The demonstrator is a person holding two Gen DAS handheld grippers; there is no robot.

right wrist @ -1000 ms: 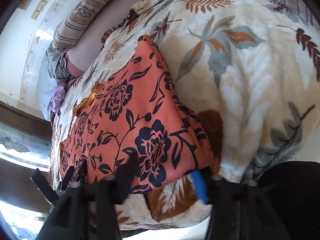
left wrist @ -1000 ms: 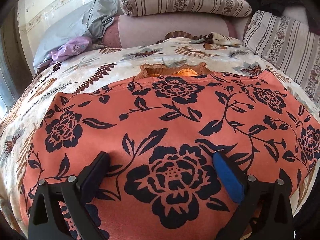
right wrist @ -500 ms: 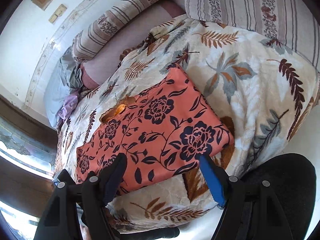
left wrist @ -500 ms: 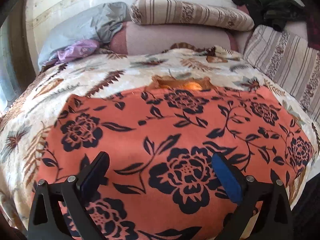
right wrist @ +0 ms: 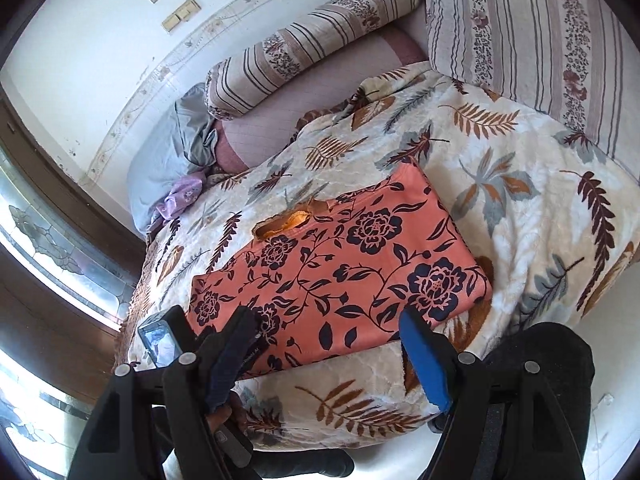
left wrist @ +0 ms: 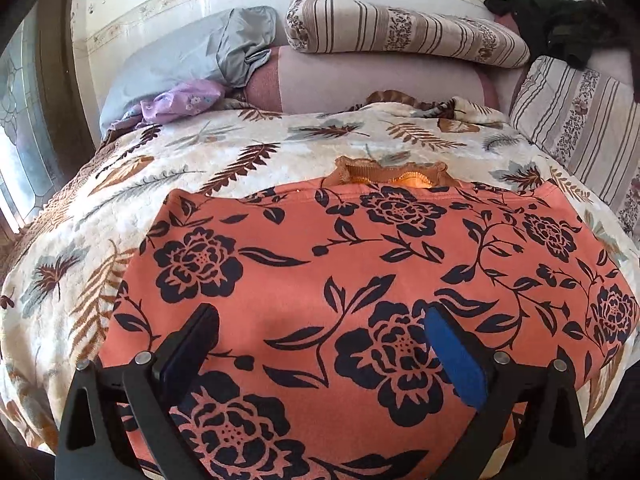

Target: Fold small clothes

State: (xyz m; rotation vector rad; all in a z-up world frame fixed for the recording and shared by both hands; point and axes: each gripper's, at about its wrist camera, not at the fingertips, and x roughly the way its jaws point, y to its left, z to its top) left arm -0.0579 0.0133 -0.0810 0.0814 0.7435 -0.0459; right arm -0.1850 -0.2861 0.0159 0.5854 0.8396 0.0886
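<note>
While the orange floral garment lies folded into a flat rectangle on the leaf-patterned blanket, both grippers hang above it with nothing between their fingers. The left gripper sits over the garment's near part, jaws spread wide, cloth showing under and between them. Ahead of it the far edge runs straight, with a ruffled orange trim poking out at the middle.

From the right gripper, also spread wide, the garment lies ahead and slightly left; its near edge is just beyond the fingertips and its right corner lies ahead of the blue pad. Bare blanket stretches broadly to the right of that gripper and forms a band between the near edge and the bed's rim. Farther ahead, well apart from the garment, lie a striped bolster, a grey pillow with a lilac cloth, and a striped cushion ahead to the right.
</note>
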